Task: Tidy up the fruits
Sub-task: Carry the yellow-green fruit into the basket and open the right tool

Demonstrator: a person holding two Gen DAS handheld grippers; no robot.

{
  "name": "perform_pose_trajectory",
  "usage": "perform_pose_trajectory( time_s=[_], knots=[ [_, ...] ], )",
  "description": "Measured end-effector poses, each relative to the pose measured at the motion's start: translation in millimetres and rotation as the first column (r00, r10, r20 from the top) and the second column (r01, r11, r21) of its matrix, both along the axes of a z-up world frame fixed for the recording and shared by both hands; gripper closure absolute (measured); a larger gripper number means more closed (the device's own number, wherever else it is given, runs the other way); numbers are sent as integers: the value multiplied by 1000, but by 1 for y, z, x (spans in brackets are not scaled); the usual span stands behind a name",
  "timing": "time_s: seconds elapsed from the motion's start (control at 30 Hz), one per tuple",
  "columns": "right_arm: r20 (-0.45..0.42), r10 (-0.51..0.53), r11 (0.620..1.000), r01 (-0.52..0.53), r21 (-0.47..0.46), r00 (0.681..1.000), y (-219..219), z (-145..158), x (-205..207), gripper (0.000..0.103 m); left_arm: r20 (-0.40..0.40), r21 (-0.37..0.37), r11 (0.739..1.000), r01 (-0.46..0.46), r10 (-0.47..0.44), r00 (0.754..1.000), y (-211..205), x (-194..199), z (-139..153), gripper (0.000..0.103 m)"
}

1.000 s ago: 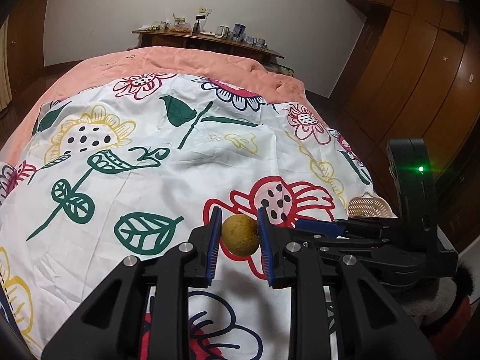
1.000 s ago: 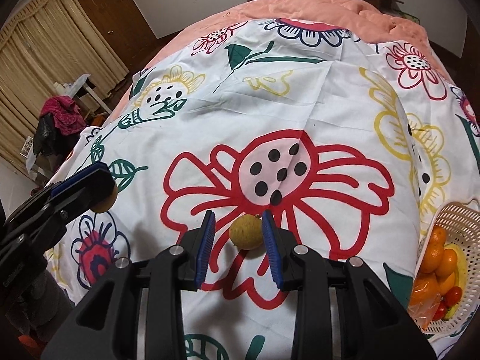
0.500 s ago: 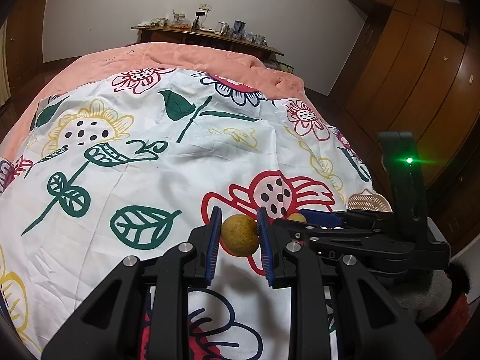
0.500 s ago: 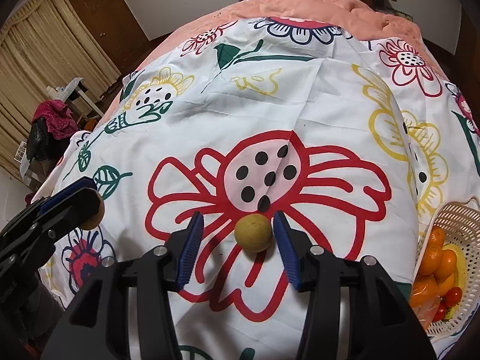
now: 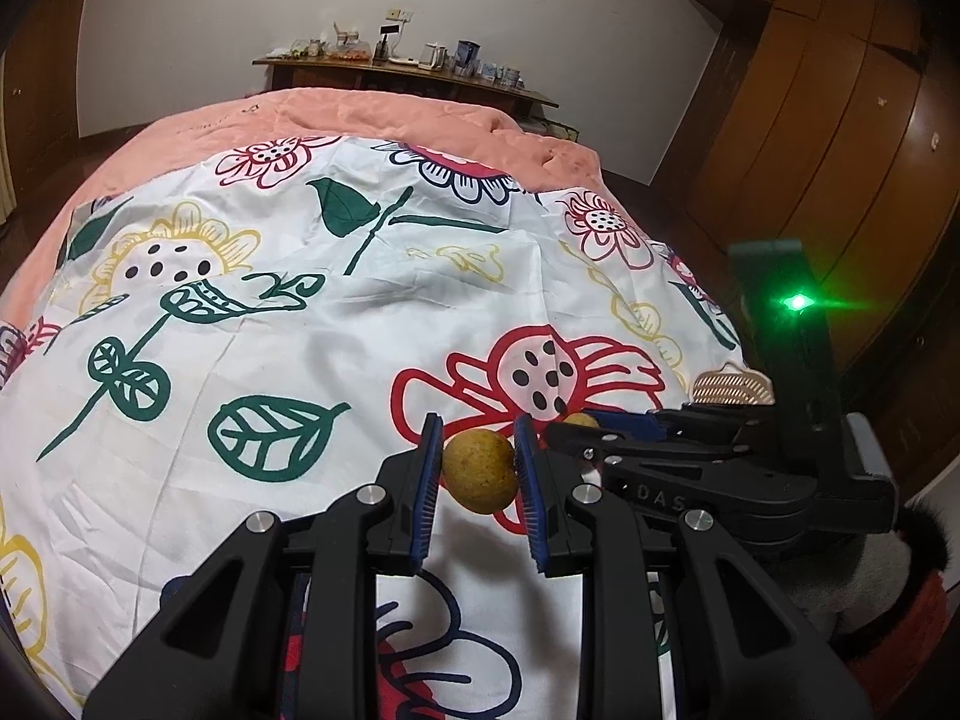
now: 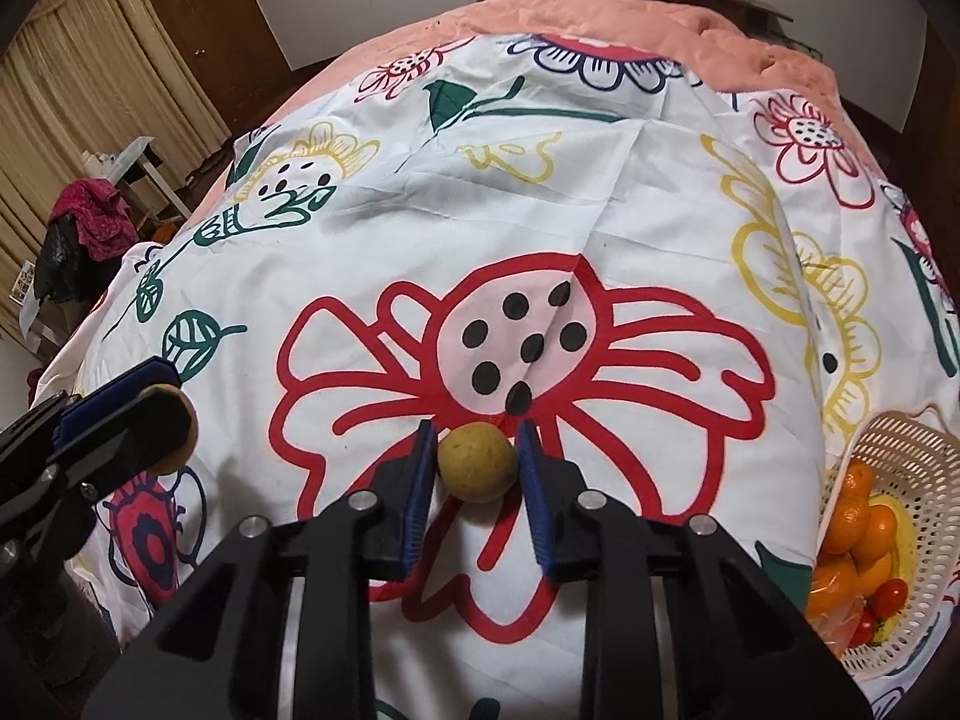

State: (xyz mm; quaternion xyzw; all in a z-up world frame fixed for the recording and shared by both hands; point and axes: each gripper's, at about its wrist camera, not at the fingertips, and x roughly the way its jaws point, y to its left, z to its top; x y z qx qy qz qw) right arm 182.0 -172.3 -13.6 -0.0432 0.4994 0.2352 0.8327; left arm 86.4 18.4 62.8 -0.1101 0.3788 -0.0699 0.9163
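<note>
My left gripper (image 5: 478, 471) is shut on a round yellow-brown fruit (image 5: 480, 471) and holds it above the flowered sheet. It also shows in the right wrist view (image 6: 150, 414) at the left. My right gripper (image 6: 474, 459) has its blue pads close on both sides of a second yellow-brown fruit (image 6: 477, 461) that rests on the red flower print; contact is unclear. This fruit peeks out in the left wrist view (image 5: 579, 420) beside the right gripper (image 5: 606, 423). A cream basket (image 6: 918, 450) with oranges and small tomatoes sits at the right.
The flowered sheet (image 6: 540, 210) covers a bed with a pink blanket (image 5: 360, 120) at the far end. A wooden shelf with bottles (image 5: 408, 69) stands behind. Wardrobes (image 5: 840, 120) line the right. A chair with clothes (image 6: 84, 222) stands at the left.
My right gripper opened half a second ago around its fruit, then narrowed again onto it. My left gripper kept hold of its fruit and drifted slightly.
</note>
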Motion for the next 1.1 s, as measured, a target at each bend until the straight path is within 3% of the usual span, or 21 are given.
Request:
perform_pose_trajectory(
  time_s=[0.37,0.67,0.87,1.1],
  knots=[
    [88,-39,998,34,56,995,-33,30,-26,76,5,29,999,37,-37,999,-14,-6,-3,78],
    [99,-173,978,159,133,980,-99,47,-29,76,2,42,998,47,-47,999,-19,-6,-2,78],
    [82,-305,944,290,155,949,-159,45,-28,76,0,48,998,47,-48,999,-21,-6,-2,78],
    [42,-472,874,461,156,880,-230,24,-24,76,-24,39,999,35,-34,999,-19,4,-5,78]
  ],
)
